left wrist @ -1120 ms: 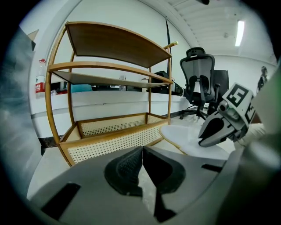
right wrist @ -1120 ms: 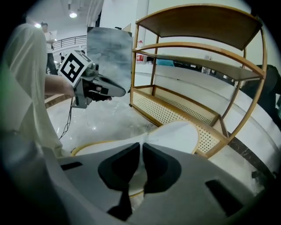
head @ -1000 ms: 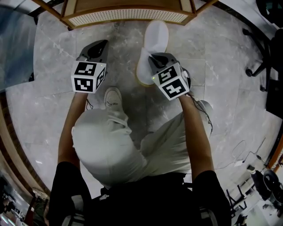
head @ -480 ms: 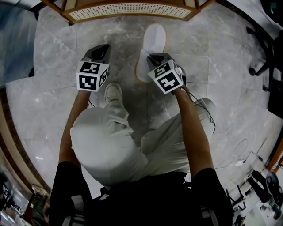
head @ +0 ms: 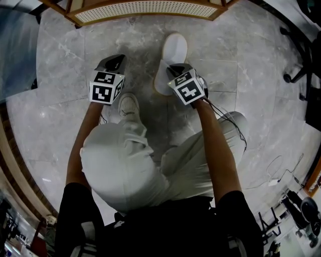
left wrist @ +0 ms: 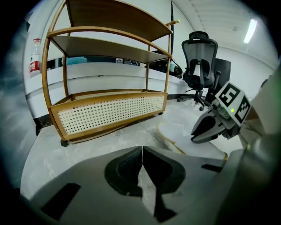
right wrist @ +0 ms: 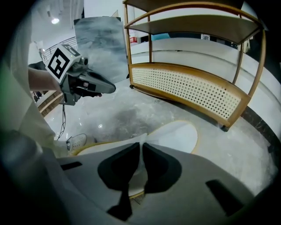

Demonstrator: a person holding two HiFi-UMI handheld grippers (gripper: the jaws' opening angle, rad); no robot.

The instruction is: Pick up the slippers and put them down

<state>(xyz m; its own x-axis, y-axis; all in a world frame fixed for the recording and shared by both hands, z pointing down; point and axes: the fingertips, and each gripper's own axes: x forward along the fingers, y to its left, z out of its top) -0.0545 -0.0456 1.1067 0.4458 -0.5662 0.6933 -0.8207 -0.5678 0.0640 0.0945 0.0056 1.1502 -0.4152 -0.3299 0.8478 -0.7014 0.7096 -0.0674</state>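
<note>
Bare marble floor (head: 60,65) lies open to the left and right of the white slipper (head: 173,52) in the middle. A wooden shelf rack (head: 145,7) closes off the far side. The person's shoe (head: 128,106) sits just on the near side of the left gripper (head: 116,59). An office chair (left wrist: 199,59) stands far right.

Grey marble floor (head: 60,75) — wooden cane-fronted shelf (left wrist: 109,110), black office chair (left wrist: 199,57).

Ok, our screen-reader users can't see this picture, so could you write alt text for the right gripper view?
The right gripper is shut on the edge of a white, tan-rimmed slipper that stretches ahead over the grey marble floor. The left gripper hangs at upper left, and a wooden rack with a perforated panel stands behind.
</note>
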